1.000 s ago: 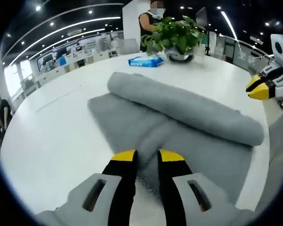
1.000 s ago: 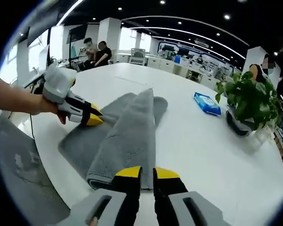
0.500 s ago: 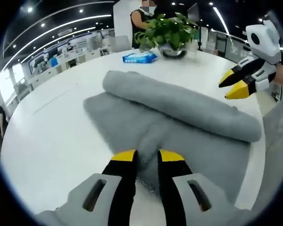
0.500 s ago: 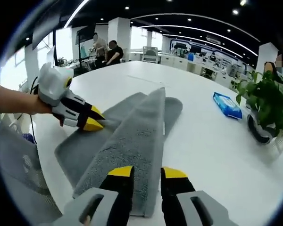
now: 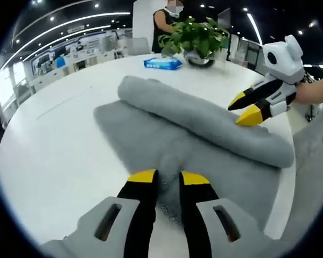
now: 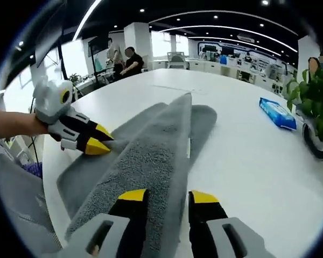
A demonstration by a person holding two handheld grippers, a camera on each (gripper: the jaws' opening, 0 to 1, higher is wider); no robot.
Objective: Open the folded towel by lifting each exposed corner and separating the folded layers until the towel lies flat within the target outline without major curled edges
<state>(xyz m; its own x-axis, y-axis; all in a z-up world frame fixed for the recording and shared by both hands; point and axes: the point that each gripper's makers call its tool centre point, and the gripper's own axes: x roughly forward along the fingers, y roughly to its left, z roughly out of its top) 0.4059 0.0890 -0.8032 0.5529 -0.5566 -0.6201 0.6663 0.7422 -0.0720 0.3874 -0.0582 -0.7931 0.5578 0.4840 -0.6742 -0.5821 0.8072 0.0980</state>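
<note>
**Grey towel half opened, roll left to undo**

Grey terry towel (image 5: pixel 167 134) on white table (image 5: pixel 59 140): one flat layer down, one long rolled fold (image 5: pixel 204 121) lying along it (no target outline visible anywhere). Task judged roughly midway; roll to be opened out and edges flattened.

Left gripper (image 5: pixel 162 177) at near edge of towel, jaws close together with a wrinkle of cloth between; clamped or not, cannot tell. Right gripper (image 6: pixel 162 196) at near end of roll, jaws apart and astride it, not pinching; seen too beyond the roll (image 5: pixel 247 107).

Count: one towel, two grippers, one potted plant (image 5: pixel 196 40) and one blue wipes pack (image 5: pixel 162 63) past far end of towel, both well apart from it.
</note>
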